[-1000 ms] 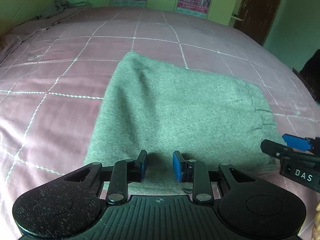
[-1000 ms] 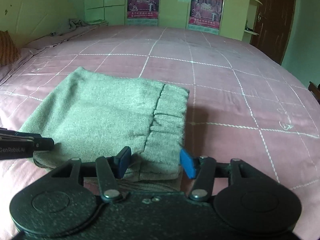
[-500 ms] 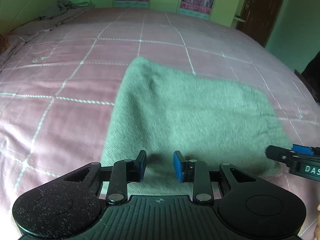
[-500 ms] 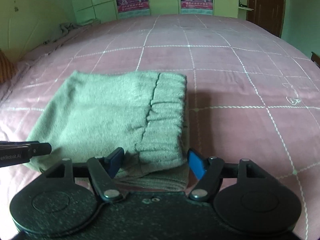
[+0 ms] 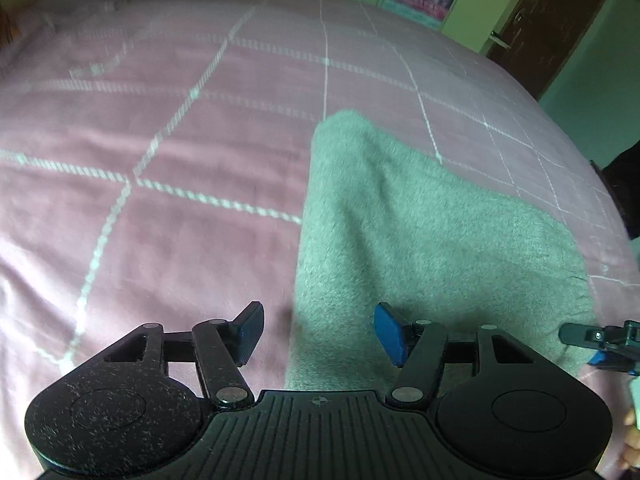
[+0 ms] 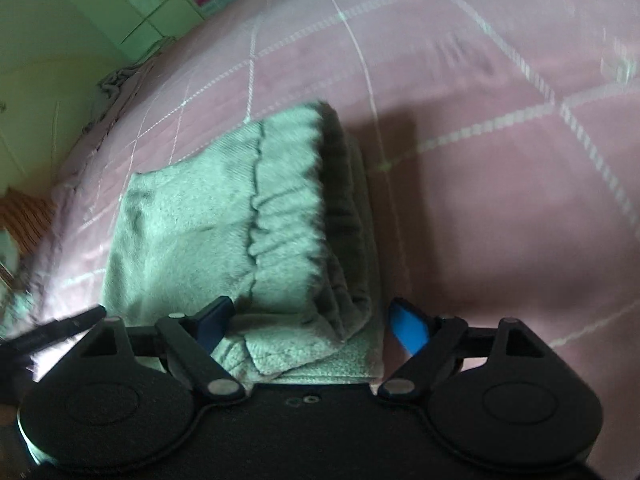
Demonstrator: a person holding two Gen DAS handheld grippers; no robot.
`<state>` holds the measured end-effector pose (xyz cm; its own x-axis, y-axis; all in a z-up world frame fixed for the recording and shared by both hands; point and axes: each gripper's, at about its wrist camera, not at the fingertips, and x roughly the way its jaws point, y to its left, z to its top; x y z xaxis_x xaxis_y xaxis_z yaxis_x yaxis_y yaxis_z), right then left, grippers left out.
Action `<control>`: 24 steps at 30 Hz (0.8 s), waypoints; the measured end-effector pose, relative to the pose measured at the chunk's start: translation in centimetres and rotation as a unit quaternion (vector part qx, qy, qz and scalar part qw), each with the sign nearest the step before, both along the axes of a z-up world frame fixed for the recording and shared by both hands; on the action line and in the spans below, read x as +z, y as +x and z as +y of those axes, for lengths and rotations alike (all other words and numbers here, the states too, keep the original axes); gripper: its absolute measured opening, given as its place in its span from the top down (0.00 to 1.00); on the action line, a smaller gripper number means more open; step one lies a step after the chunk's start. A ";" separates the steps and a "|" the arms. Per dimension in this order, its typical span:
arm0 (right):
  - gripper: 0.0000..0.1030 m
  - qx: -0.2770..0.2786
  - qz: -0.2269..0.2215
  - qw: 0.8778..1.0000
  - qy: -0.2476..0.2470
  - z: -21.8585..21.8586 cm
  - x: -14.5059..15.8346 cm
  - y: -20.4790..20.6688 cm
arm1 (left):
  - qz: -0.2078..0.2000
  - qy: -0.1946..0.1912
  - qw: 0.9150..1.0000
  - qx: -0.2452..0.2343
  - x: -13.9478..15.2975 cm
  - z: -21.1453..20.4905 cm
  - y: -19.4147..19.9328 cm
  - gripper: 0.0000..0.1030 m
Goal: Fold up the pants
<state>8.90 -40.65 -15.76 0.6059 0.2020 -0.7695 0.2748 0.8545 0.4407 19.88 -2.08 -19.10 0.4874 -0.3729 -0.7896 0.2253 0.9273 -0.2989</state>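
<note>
Hand-held gripper (image 6: pixel 308 324): no legible writing.

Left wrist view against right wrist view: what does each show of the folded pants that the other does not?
Only the left wrist view shows the plain, seamless side edge of the folded grey-green fleece pants and a brown wooden door. Only the right wrist view shows the gathered elastic waistband and stacked layers. Both show the pink checked bedspread and an open claw over the pants' near edge.

Right gripper (image 6: pixel 310 326) jaws wide, just been opening; folded grey pants (image 6: pixel 240 232) waistband end lies between the pads, unpinched. Pink checked bedspread (image 6: pixel 500 160) fills right of frame.
</note>
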 end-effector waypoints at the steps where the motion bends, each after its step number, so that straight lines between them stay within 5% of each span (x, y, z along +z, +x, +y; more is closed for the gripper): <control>1: 0.17 0.000 0.003 1.000 0.015 -0.4 -0.3 0.2 | 0.010 -0.007 1.000 -0.002 -0.5 0.2 0.4 0.41; 5: 0.15 0.015 -0.002 0.999 0.047 -1.3 -1.0 0.5 | 0.038 -0.059 0.997 -0.014 -2.0 0.6 1.4 0.41; 10: 0.17 0.029 -0.017 0.996 0.080 -2.2 -1.5 0.3 | 0.056 -0.096 0.993 -0.028 -3.1 0.0 2.0 0.56; 15: 0.32 0.023 -0.032 0.990 0.134 -3.6 -2.0 -0.1 | 0.068 -0.134 0.988 -0.021 -3.1 0.1 1.9 0.70; 19: 0.32 0.018 -0.040 0.989 0.142 -3.8 -2.3 0.3 | 0.072 -0.121 0.989 -0.031 -3.6 -1.1 2.4 0.67; 24: 0.30 0.022 -0.051 0.992 0.115 -2.8 -2.4 1.8 | 0.077 -0.125 0.988 -0.038 -4.1 -2.6 2.8 0.42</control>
